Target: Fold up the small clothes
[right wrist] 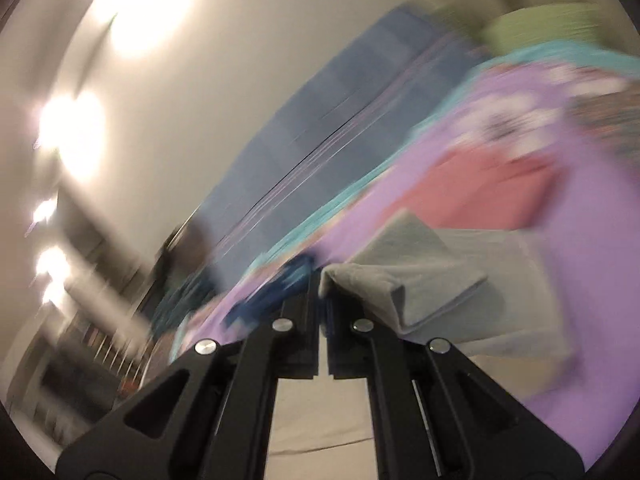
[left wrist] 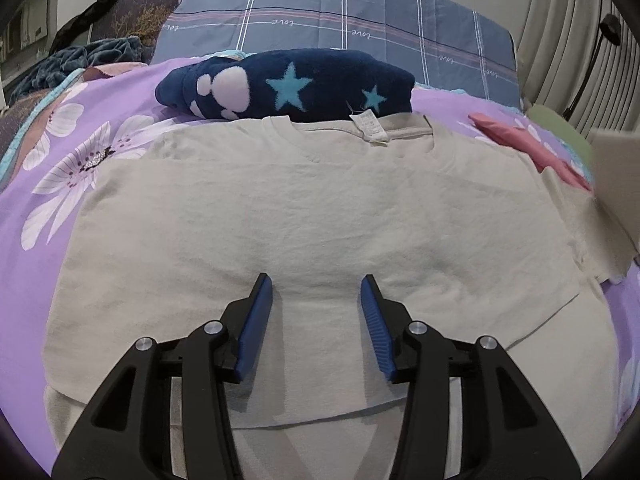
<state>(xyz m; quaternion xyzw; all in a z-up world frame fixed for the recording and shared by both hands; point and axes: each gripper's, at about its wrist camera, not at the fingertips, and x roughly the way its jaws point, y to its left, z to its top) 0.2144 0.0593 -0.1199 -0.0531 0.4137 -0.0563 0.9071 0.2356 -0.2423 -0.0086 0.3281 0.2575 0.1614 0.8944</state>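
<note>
Meanwhile right claw (right wrist: pixel 319 280), tilted, pinches the beige shirt's (left wrist: pixel 312 216) sleeve (right wrist: pixel 400 280).

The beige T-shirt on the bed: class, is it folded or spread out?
Partly folded. The T-shirt lies flat, its sides turned in over the middle, with layered edges at the near end.
</note>
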